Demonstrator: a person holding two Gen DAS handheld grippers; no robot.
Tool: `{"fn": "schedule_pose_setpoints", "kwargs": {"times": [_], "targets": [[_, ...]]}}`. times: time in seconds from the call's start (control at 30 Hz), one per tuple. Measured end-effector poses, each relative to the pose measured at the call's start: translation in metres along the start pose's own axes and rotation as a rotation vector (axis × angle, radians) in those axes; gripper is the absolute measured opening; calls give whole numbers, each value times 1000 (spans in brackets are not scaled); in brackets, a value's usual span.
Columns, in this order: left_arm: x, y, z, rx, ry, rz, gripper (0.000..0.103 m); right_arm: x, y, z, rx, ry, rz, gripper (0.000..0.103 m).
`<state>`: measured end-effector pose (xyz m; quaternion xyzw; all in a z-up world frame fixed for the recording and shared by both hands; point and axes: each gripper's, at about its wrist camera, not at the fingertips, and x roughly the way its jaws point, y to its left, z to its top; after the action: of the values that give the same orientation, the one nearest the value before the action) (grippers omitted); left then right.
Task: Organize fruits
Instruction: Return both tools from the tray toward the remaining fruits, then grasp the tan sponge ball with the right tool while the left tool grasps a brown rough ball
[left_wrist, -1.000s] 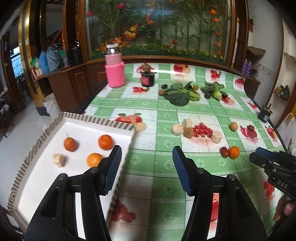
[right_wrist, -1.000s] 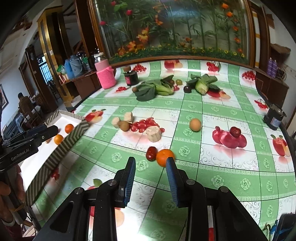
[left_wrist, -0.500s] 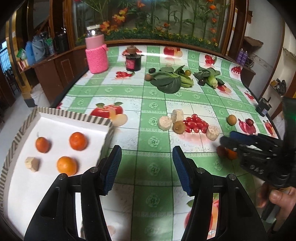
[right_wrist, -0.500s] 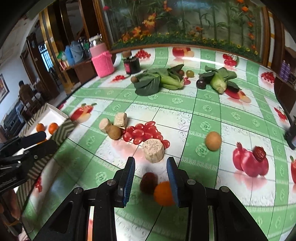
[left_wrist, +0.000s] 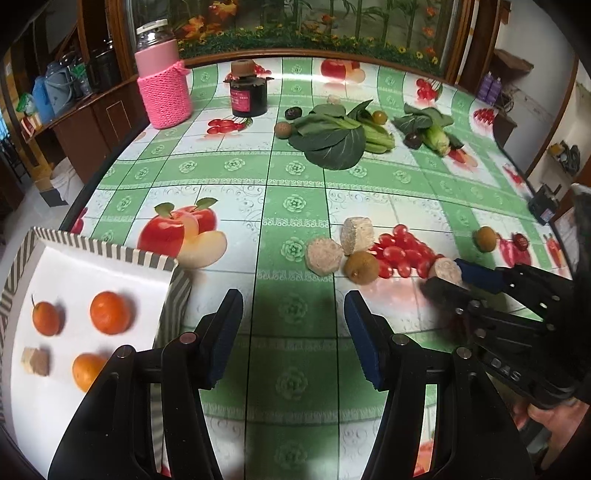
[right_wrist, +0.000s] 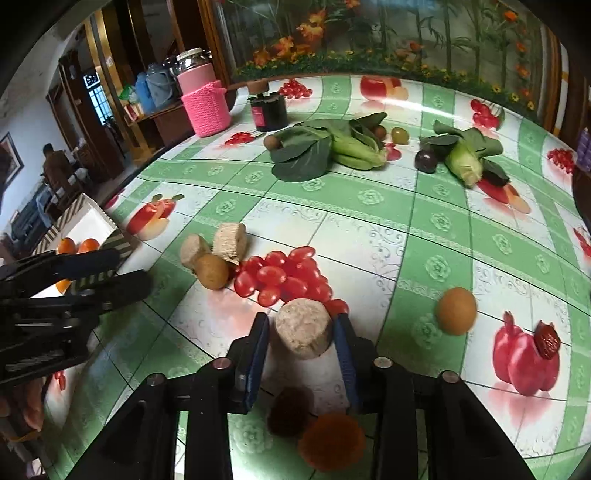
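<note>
My right gripper (right_wrist: 301, 326) is open with its jaws on either side of a round tan fruit slice (right_wrist: 303, 326) on the tablecloth; it also shows in the left wrist view (left_wrist: 443, 277). A dark red fruit (right_wrist: 290, 411) and an orange (right_wrist: 332, 441) lie blurred under its body. My left gripper (left_wrist: 293, 314) is open and empty above the cloth, beside a white tray (left_wrist: 55, 387) with a striped rim that holds three oranges (left_wrist: 110, 312) and a cut piece (left_wrist: 36, 361). Cherry tomatoes (right_wrist: 284, 275), a kiwi (right_wrist: 211, 271) and two more slices (right_wrist: 231, 240) lie ahead.
Leafy greens (left_wrist: 338, 134), corn (right_wrist: 463, 162), a dark plum (right_wrist: 425, 160), a pink-sleeved jar (left_wrist: 162, 81) and a dark jar (left_wrist: 248, 94) stand at the back. A brown round fruit (right_wrist: 455, 310) lies to the right. The table edge drops off on the left.
My right gripper has moved forward over the dark fruit and orange, and its jaws now flank the tan slice. My left gripper has moved forward and right along the tray.
</note>
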<state>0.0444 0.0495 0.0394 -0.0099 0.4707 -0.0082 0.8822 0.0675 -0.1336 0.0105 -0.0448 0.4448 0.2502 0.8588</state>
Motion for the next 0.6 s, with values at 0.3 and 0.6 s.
{"fn": "schedule_pose_setpoints", "kwargs": {"times": [0.3,0.6], "targets": [[28,-10,11,39,29,65,57,-3,-12,-1,33,-17,22,32],[46,-18,22,37,33,49,57,-3,-16,-1,40,-25,41,32]]}}
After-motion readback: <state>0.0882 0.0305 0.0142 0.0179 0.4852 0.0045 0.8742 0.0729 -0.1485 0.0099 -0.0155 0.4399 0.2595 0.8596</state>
